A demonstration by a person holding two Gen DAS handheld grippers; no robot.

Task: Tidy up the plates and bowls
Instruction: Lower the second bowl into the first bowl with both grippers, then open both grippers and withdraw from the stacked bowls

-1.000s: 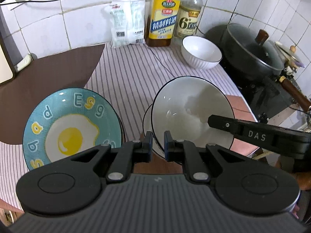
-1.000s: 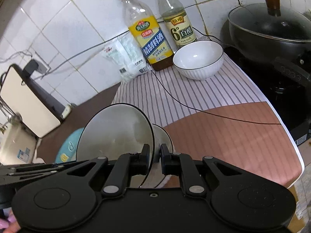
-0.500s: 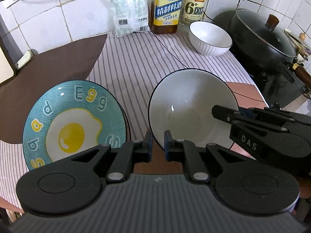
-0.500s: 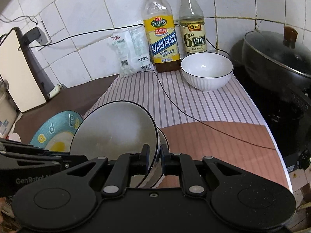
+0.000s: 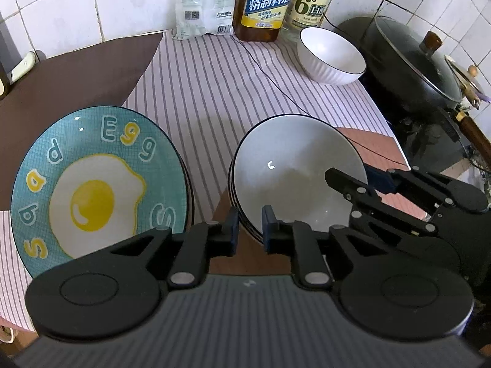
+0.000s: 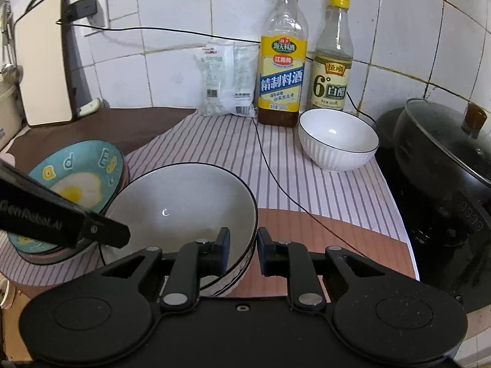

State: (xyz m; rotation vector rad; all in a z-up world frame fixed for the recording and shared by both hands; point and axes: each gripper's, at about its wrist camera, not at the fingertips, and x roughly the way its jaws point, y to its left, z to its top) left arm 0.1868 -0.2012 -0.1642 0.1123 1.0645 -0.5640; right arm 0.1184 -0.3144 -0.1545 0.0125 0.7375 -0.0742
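Observation:
A grey bowl (image 5: 291, 178) (image 6: 184, 208) with a black rim sits level on a stack of like bowls (image 5: 235, 208) on the striped cloth. My left gripper (image 5: 249, 231) straddles its near rim and its jaws are opening, with a gap beside the rim. My right gripper (image 6: 242, 245) (image 5: 349, 175) straddles the bowl's right rim, one finger inside; its jaws are opening too and stand off the rim. To the left a blue egg plate (image 5: 98, 184) (image 6: 76, 178) tops a pile of dishes. A white ribbed bowl (image 5: 331, 58) (image 6: 337, 144) stands at the back.
Two bottles (image 6: 282, 61) and a white bag (image 6: 227, 79) line the tiled wall. A lidded black wok (image 6: 445, 153) sits on the stove at right. A thin black cable (image 6: 276, 178) crosses the cloth. A pale board (image 6: 43, 61) leans at back left.
The grey bowl, held tilted above the stack, has come down level onto it. The fingers of both grippers have parted a little, the right ones more.

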